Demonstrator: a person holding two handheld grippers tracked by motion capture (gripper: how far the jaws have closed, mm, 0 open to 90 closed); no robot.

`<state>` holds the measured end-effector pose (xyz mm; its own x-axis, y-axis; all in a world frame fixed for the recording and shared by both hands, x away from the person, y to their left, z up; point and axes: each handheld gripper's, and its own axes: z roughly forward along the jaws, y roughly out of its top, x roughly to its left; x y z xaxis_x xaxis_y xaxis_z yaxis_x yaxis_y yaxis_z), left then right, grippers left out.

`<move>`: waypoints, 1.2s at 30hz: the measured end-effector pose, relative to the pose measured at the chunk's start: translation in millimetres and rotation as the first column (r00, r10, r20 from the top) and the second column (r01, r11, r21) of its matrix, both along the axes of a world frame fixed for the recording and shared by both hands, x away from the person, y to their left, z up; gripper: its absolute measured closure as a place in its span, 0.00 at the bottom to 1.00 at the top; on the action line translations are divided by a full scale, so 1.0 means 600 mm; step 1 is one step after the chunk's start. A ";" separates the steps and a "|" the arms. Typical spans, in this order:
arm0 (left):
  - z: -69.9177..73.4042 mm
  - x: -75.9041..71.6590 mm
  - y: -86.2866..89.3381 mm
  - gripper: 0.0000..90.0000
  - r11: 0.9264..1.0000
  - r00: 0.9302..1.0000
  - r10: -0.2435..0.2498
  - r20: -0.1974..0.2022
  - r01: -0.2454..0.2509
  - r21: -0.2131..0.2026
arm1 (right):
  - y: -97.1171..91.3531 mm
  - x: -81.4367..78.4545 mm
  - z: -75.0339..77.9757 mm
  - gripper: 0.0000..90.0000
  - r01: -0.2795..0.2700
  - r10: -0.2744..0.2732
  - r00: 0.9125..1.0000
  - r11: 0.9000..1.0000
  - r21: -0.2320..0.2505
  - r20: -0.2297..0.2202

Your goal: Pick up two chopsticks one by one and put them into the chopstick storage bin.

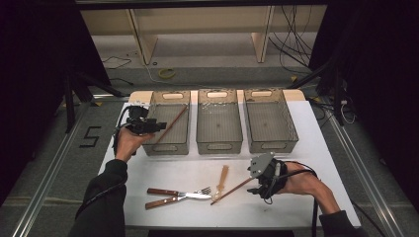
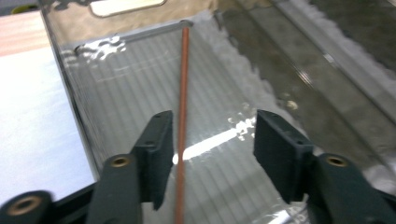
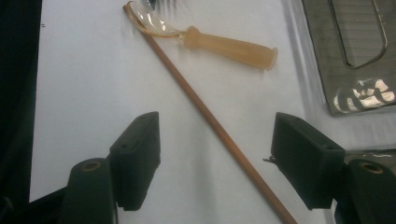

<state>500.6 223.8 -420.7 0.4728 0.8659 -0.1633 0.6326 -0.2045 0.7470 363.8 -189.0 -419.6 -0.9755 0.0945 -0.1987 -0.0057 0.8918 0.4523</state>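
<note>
My left gripper [image 1: 148, 126] hangs over the left bin [image 1: 184, 98], its jaws apart, with a brown chopstick [image 1: 173, 123] lying slanted inside that bin. The left gripper view adds what the high view cannot: the chopstick [image 2: 183, 93] runs right beside one pad [image 2: 159, 149], close enough that I cannot tell whether it touches, while the other pad stands clear, so nothing is clamped. It also shows the bin's ribbed, see-through floor [image 2: 140, 93].

Two more clear bins, a middle bin [image 1: 219, 94] and a right bin [image 1: 291, 133], sit beside the first in a row. Nearer me on the white table [image 1: 163, 168] lie a wooden-handled knife [image 1: 170, 192] and fork [image 1: 178, 198] crossed, then a translucent amber spoon [image 1: 223, 177] and a second chopstick [image 1: 231, 191].

My right gripper [image 1: 257, 190] hovers open at that chopstick's end. The right gripper view shows the second chopstick [image 3: 210, 119] passing between my spread jaws untouched, its far tip under the spoon's [image 3: 224, 43] bowl.

Beyond the table are grey floor, loose cables and a wooden frame. A "5" [image 1: 90, 137] is marked on the floor at left
</note>
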 end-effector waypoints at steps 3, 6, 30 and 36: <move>0.011 -0.021 -0.003 0.39 0.999 0.999 -0.030 0.025 0.031 -0.032 | -0.002 0.006 -0.001 0.38 0.004 -0.004 1.000 1.000 -0.008 -0.004; 0.020 -0.044 -0.007 0.34 0.998 0.997 -0.050 0.064 0.052 -0.042 | -0.003 0.013 0.000 0.38 0.004 -0.004 1.000 0.999 -0.043 -0.002; -0.015 -0.196 -0.051 0.22 0.970 0.972 -0.173 0.161 0.197 -0.145 | 0.015 0.096 -0.040 0.57 -0.059 0.024 0.989 0.968 -0.243 -0.144; -0.028 -0.209 -0.057 0.22 0.969 0.970 -0.186 0.160 0.207 -0.132 | 0.018 0.102 -0.051 0.62 -0.071 0.031 0.988 0.961 -0.267 -0.152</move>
